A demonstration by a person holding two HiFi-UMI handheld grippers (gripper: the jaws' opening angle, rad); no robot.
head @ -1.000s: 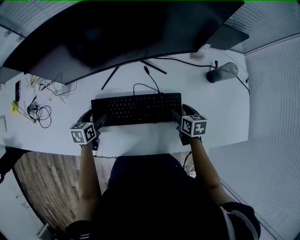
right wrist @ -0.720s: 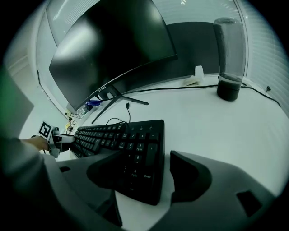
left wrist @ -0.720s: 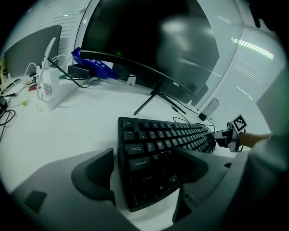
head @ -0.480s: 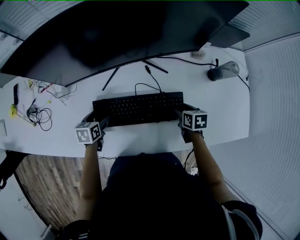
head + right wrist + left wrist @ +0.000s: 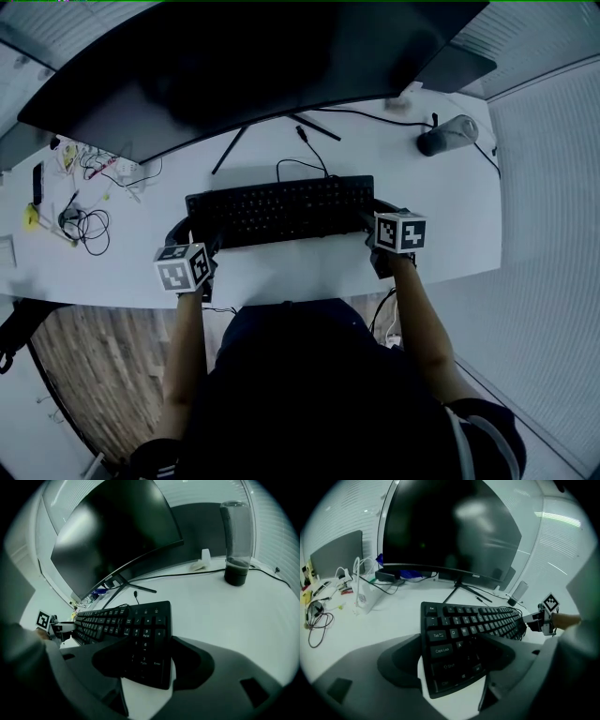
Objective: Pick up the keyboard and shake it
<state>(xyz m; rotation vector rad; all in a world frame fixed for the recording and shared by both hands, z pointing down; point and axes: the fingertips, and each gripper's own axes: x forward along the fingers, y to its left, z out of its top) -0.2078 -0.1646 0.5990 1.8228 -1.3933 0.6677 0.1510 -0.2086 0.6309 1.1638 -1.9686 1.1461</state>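
Head view: the keyboard (image 5: 279,210) is positioned directly in front of the monitor (image 5: 253,66). The left gripper (image 5: 195,234) and right gripper (image 5: 375,214) are at its two ends.
Left gripper view: the jaws grasp the keyboard's Caps Lock end.
Right gripper view: the jaws grasp its numeric-pad end.

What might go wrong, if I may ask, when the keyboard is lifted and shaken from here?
1. The left tongs and right tongs take the keyboard only at its short ends, so shaking may let one end slip and drop onto the desk.
2. Its cable lies loose near the monitor stand and might snag a leg or whip about.
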